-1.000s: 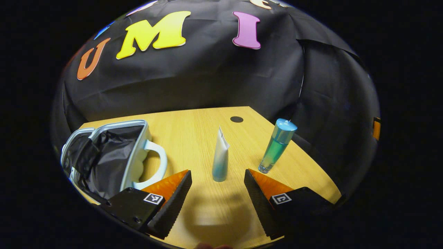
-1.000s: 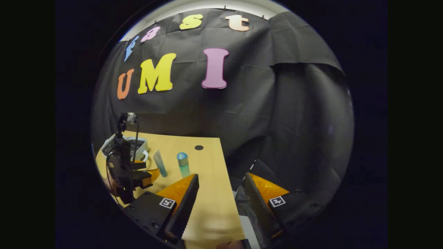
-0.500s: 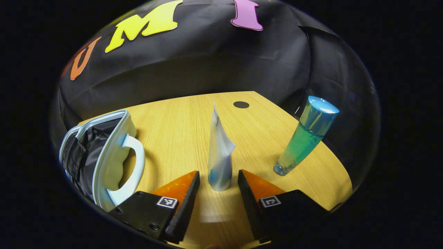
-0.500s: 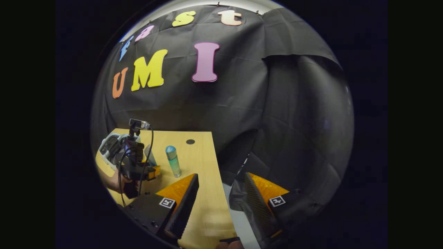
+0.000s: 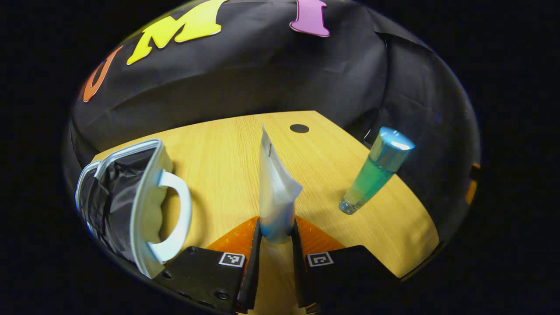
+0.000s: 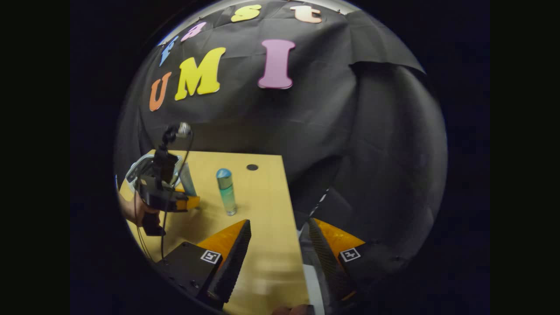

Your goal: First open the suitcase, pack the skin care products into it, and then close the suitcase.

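The left gripper (image 5: 276, 234) has its 2 fingers pressed against the lower end of a white-and-blue tube (image 5: 274, 192), which stands upright on the wooden table (image 5: 227, 157) with its crimped end up. To that gripper's left the pale blue suitcase (image 5: 131, 201) lies open, its dark lining showing and its handle facing the tube. To the right, well apart from the tube, a green bottle with a blue cap (image 5: 372, 175) stands on the table, and beyond it lies a dark round spot (image 5: 299, 128). The right gripper (image 6: 274, 258) hangs over the table's right edge, its fingers spread wide with nothing between them; from there the hand (image 6: 131, 210) holding the other gripper is seen farther off.
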A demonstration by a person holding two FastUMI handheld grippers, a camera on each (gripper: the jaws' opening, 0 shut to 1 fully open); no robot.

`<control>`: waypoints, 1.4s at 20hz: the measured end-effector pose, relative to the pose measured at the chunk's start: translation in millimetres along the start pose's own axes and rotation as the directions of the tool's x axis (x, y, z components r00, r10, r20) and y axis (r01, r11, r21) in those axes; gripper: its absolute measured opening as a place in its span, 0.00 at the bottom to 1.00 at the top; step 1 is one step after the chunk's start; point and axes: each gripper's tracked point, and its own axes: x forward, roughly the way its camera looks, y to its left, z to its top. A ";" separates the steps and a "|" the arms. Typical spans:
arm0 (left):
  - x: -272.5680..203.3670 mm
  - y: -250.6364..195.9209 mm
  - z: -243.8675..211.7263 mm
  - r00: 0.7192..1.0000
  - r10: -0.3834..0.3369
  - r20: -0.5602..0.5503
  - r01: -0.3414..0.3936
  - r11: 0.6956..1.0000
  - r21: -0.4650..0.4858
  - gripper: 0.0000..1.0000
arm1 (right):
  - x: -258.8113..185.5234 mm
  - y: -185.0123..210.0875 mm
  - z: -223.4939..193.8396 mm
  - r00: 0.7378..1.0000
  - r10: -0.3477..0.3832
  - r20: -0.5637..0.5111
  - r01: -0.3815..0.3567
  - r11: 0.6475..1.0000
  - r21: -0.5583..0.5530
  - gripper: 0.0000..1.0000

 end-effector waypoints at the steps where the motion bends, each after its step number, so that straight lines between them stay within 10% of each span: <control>1: -18.4 2.9 2.7 1.000 -0.006 0.009 0.006 1.000 -0.010 0.44 | 11.6 15.6 -4.1 0.999 0.033 -0.009 -0.033 0.999 -0.004 0.80; 15: -200.5 116.5 -17.8 0.979 0.202 -0.008 -0.198 0.953 -0.228 0.35 | 158.5 113.1 -9.9 0.986 0.149 -0.077 -0.141 0.985 0.102 0.79; 18: -216.1 148.5 -19.1 0.969 0.247 -0.016 -0.243 0.933 -0.266 0.35 | 170.9 113.0 -11.3 0.989 0.118 -0.093 -0.108 0.988 0.111 0.70; 21: -224.8 183.7 -19.8 0.963 0.268 -0.023 -0.261 0.913 -0.312 0.35 | 175.0 106.6 -9.2 0.993 0.080 -0.090 -0.072 0.993 0.089 0.40; 28: -200.1 240.7 -14.7 0.983 0.159 -0.087 -0.179 0.935 -0.306 0.35 | 133.9 117.7 9.2 0.977 0.180 -0.117 -0.166 0.979 0.120 0.33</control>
